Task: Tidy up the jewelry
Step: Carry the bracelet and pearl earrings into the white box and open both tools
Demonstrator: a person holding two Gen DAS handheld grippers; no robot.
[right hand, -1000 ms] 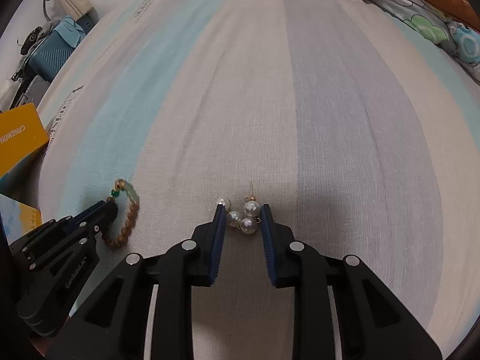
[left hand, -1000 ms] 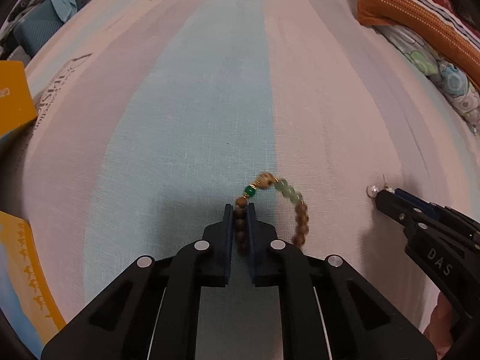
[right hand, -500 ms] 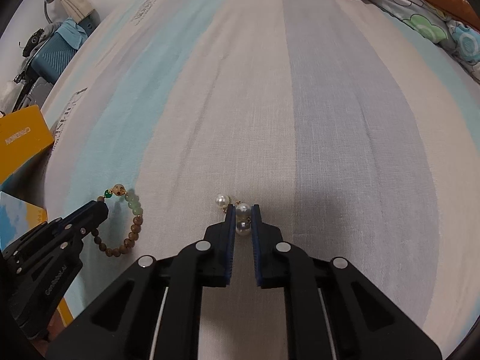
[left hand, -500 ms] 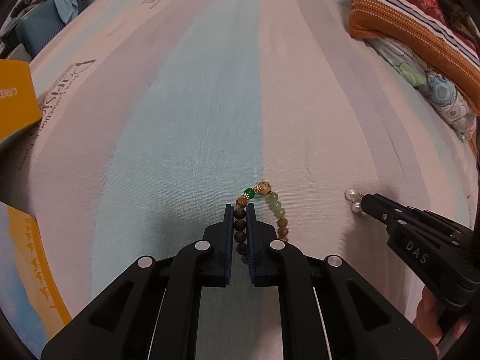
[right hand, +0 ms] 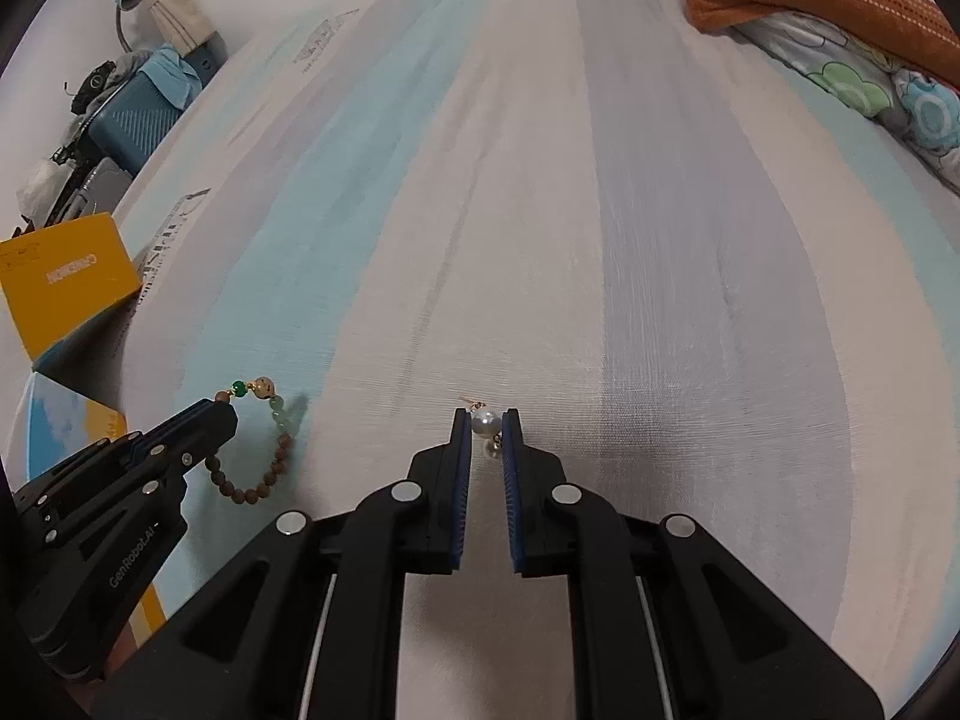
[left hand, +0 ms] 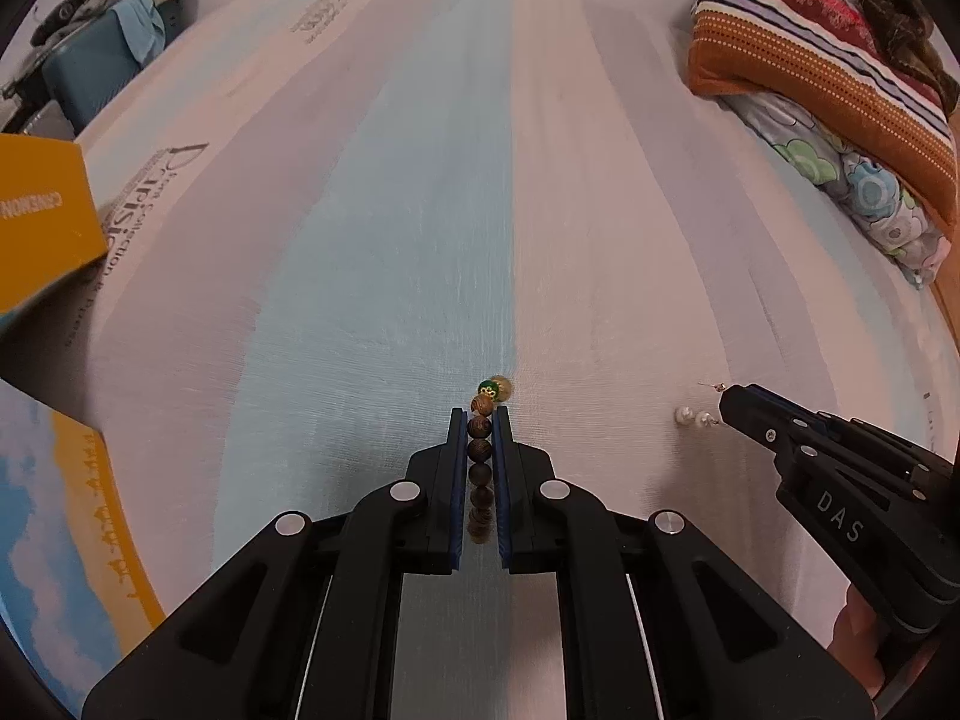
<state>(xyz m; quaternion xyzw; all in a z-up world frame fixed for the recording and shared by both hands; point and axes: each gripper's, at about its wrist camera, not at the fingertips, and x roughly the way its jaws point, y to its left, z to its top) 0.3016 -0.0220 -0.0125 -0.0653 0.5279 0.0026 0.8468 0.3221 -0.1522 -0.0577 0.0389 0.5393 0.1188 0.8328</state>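
Left wrist view shows the left tongs closed on the beaded bracelet, whose loop hangs over the striped bed sheet. Right tongs pinch a pearl earring; it seems lifted off the sheet, but the blur makes this uncertain.
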